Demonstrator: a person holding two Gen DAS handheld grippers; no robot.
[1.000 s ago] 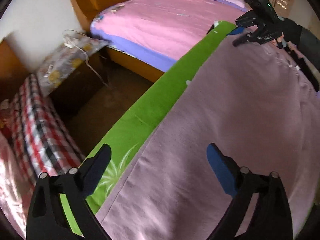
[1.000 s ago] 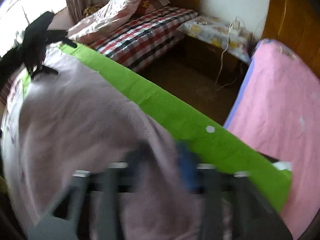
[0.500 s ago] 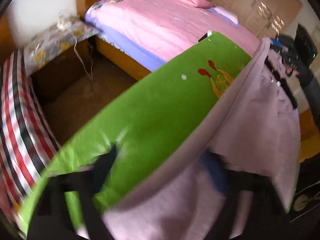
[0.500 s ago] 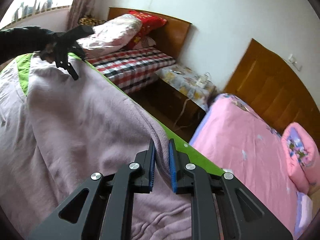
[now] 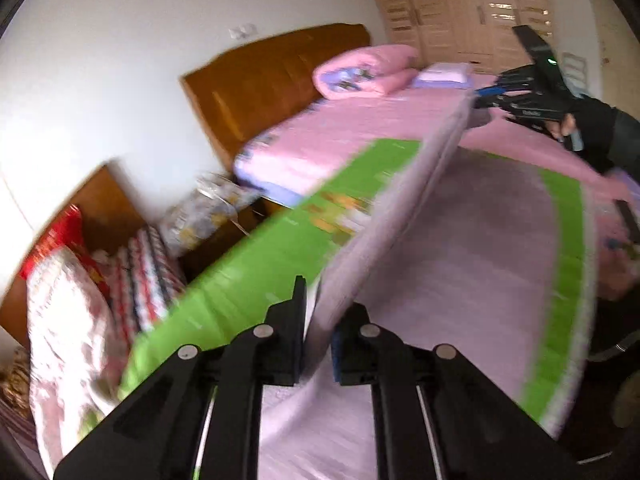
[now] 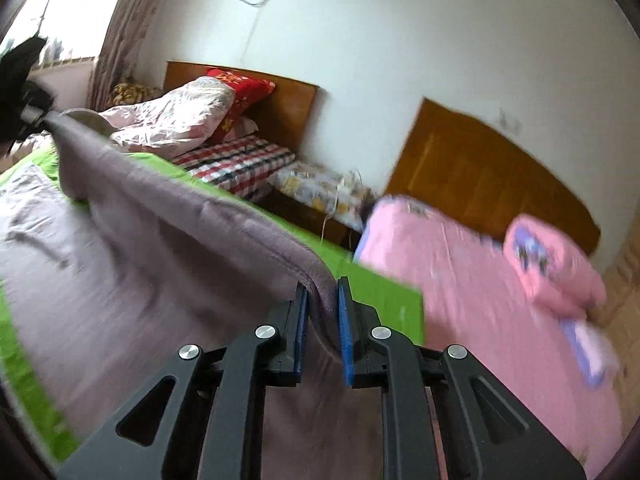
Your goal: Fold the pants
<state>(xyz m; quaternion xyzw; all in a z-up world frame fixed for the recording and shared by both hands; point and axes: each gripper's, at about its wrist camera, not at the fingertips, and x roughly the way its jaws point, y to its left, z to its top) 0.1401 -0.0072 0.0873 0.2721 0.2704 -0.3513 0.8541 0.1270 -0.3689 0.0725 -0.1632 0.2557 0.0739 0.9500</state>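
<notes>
The mauve pants (image 5: 472, 264) lie spread over a green mat (image 5: 256, 264), with their far edge lifted off it. My left gripper (image 5: 320, 312) is shut on one end of that lifted edge, the cloth pinched between its pads. At the other end my right gripper (image 6: 322, 296) is shut on the pants (image 6: 168, 240). The edge hangs as a taut ridge between the two. From the left wrist view the right gripper (image 5: 486, 96) shows at upper right in a gloved hand (image 5: 592, 128). In the right wrist view the left gripper (image 6: 28, 108) is a dark blur at far left.
A pink bed (image 5: 340, 136) with a rolled pink quilt (image 5: 364, 72) and brown headboard stands beyond the mat. A second bed with plaid sheet (image 6: 240, 160) and red pillow (image 6: 240, 84) is alongside. A covered nightstand (image 6: 320, 188) sits between them. Wardrobe doors (image 5: 472, 4) line the back wall.
The left gripper went from wide open above the pants to shut on their edge. Both grippers rose, lifting the far edge off the green mat and baring more of it.
</notes>
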